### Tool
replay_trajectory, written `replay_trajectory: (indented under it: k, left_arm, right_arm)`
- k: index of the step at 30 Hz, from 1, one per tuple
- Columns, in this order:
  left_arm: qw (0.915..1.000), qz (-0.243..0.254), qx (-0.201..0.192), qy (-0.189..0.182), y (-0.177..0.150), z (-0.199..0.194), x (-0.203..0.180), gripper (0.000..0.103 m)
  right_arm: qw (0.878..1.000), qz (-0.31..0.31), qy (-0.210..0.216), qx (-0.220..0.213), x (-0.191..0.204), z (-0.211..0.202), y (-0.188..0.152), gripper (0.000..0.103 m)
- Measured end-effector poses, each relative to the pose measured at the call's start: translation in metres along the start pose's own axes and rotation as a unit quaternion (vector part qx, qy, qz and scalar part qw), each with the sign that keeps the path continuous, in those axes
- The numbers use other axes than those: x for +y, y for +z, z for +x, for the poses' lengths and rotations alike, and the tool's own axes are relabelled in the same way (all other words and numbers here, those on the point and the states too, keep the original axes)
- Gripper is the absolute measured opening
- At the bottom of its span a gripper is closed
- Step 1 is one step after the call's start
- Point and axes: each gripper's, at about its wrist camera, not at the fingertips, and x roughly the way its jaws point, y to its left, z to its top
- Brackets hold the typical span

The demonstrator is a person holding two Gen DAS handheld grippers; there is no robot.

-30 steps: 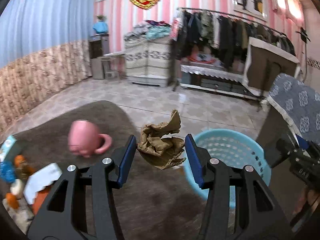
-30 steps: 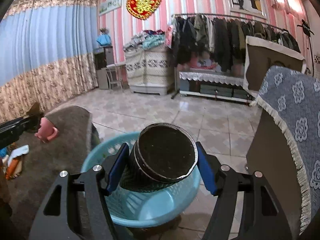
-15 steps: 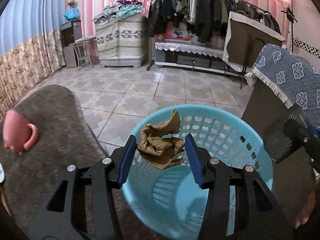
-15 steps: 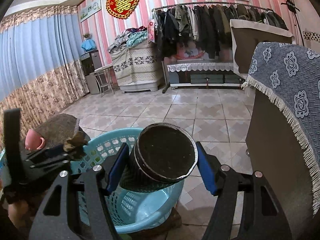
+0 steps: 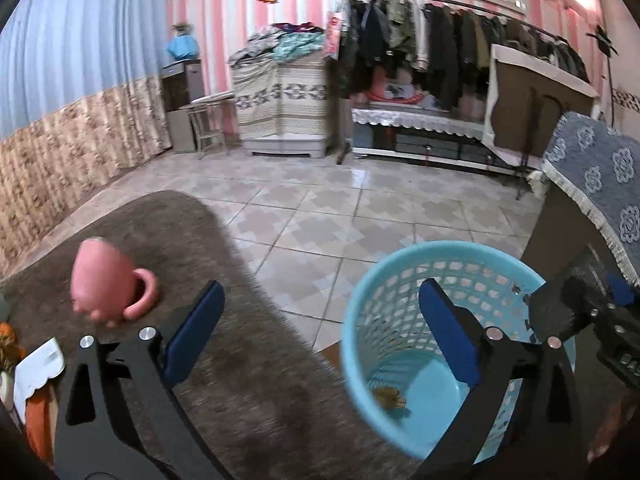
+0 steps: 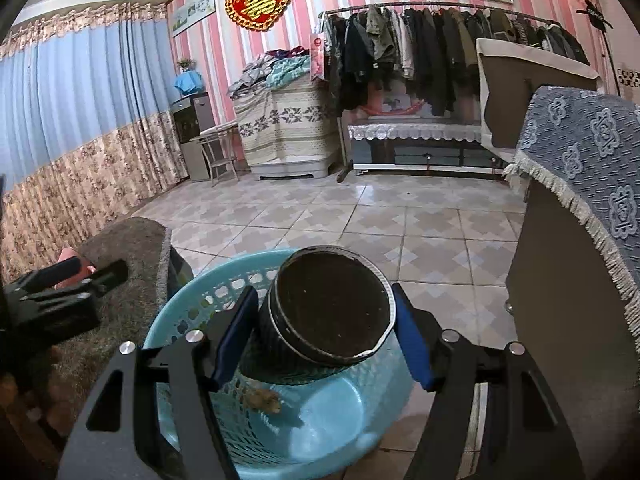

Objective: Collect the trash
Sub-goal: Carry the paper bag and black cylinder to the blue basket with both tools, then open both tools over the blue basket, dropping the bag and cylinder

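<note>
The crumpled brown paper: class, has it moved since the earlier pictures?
Yes. The crumpled brown paper has dropped from between the opening jaws of the left gripper to the bottom of the blue basket.

Probably a home bedroom: clothes rail (image 6: 440, 36), curtains (image 6: 80, 120), folded bedding (image 6: 280, 68)

Perforated glossy plastic basket (image 5: 400, 280); ribbed matt paper cup (image 6: 332, 312); shaggy carpet (image 5: 248, 380); glossy tiles (image 5: 320, 208).

Basket on the floor beside the tabletop, a paper wad inside.

The basket (image 5: 362, 300) stands on the floor (image 5: 320, 216) just off the tabletop's (image 5: 240, 380) right edge. A crumpled wad (image 5: 390, 396) lies on the basket's bottom. A mug (image 5: 106, 282) sits on the tabletop toward its left side. A cup (image 6: 324, 316) hangs over the basket's opening.
</note>
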Motion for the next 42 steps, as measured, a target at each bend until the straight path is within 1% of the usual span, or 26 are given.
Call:
replay_trajectory:
  k: [4, 7, 9, 11, 14, 17, 21, 25, 30, 32, 38, 42]
  left_arm:
    - [0.9997, -0.006, -0.006, 0.024, -0.005, -0.013, 0.015, 0.095]
    - [0.9993, -0.012, -0.011, 0.034, -0.005, -0.022, 0.024, 0.096]
    - [0.9989, -0.016, -0.016, 0.041, -0.006, -0.028, 0.030, 0.096]
    - [0.9986, -0.020, -0.019, 0.044, -0.007, -0.033, 0.035, 0.097]
    - [0.9980, -0.025, -0.023, 0.054, -0.007, -0.043, 0.044, 0.097]
    - [0.9968, -0.037, -0.032, 0.064, -0.009, -0.057, 0.054, 0.097]
    - [0.9948, -0.049, -0.042, 0.080, -0.014, -0.081, 0.069, 0.098]
    - [0.9912, -0.059, -0.049, 0.107, -0.025, -0.111, 0.090, 0.098]
    - [0.9857, -0.075, -0.053, 0.141, -0.041, -0.149, 0.122, 0.098]
    - [0.9835, -0.080, -0.055, 0.153, -0.046, -0.162, 0.133, 0.098]
    - [0.9749, -0.093, -0.064, 0.192, -0.063, -0.205, 0.169, 0.098]
    - [0.9703, -0.100, -0.059, 0.212, -0.072, -0.224, 0.195, 0.098]
  right_arm:
    - [1.000, -0.003, 0.008, 0.008, 0.014, 0.012, -0.004, 0.066]
    - [1.000, -0.005, 0.014, 0.019, 0.021, 0.018, -0.008, 0.068]
    - [1.000, -0.011, 0.014, 0.026, 0.024, 0.022, -0.008, 0.077]
    - [0.999, -0.016, 0.008, 0.027, 0.027, 0.021, -0.008, 0.083]
    - [1.000, -0.013, 0.009, 0.026, 0.026, 0.017, -0.006, 0.084]
    - [1.000, -0.016, 0.011, 0.019, 0.027, 0.012, -0.001, 0.089]
    - [0.999, -0.037, 0.023, 0.006, 0.041, -0.005, 0.001, 0.089]
    - [0.997, -0.066, 0.042, -0.011, 0.060, -0.025, 0.001, 0.090]
    - [0.994, -0.074, 0.075, -0.025, 0.081, -0.050, 0.000, 0.090]
    - [0.992, -0.081, 0.087, -0.033, 0.095, -0.061, 0.001, 0.090]
    - [0.986, -0.115, 0.117, -0.039, 0.132, -0.076, -0.003, 0.090]
    - [0.982, -0.116, 0.142, -0.037, 0.154, -0.080, -0.006, 0.091]
